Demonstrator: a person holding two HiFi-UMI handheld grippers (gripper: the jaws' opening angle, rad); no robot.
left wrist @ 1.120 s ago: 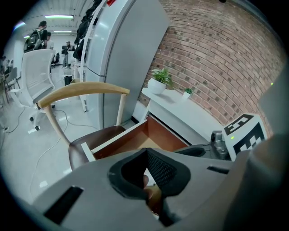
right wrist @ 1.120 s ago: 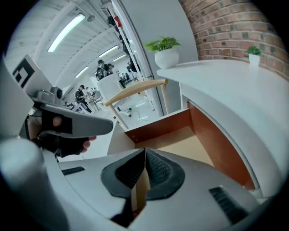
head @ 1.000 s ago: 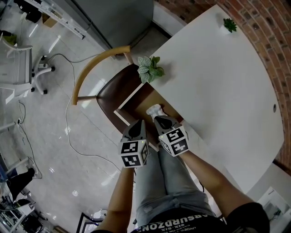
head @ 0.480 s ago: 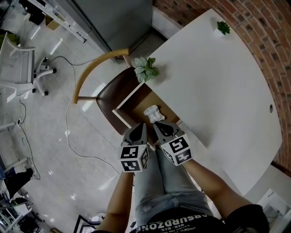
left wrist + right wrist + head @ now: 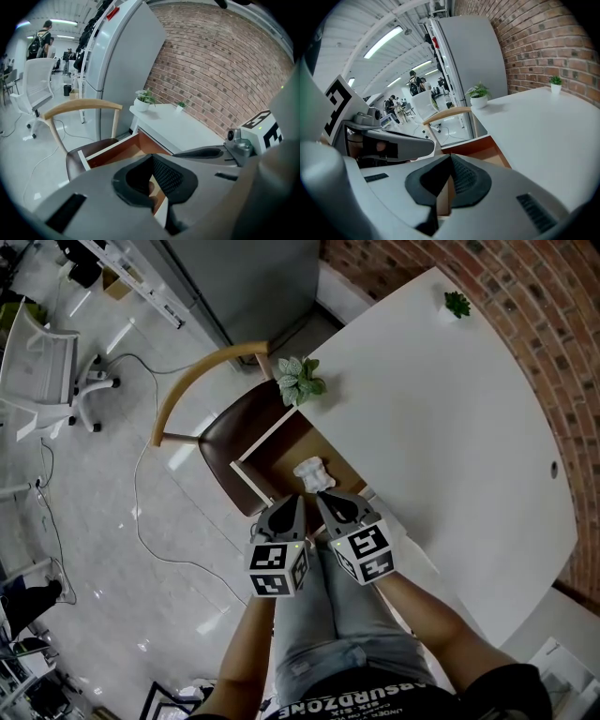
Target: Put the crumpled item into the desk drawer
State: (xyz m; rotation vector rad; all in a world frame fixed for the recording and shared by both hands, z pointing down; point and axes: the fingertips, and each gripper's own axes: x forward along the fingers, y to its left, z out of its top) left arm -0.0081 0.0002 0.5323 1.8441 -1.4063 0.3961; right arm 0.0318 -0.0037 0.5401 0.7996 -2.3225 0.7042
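Head view, arms: two bare arms reach forward. The left tongs (image 5: 292, 500) and right tongs (image 5: 324, 496) point side by side at the near end of the drawer (image 5: 277, 448).
Head view, drawer: it is pulled out from under the white bench (image 5: 450, 427), over a brown chair (image 5: 223, 442). The white crumpled wad (image 5: 313, 472) lies inside it, just past the tip of the right tongs. I cannot tell if they touch.
Left gripper view: the two jaws meet at the tip with nothing between them. The drawer's brown inside shows past them.
Right gripper view: these jaws are pressed together too, and they hold nothing. The drawer and the bench top lie beyond.
Change: a second ago the wad was already in the drawer. Both tongs stay side by side at its near end.
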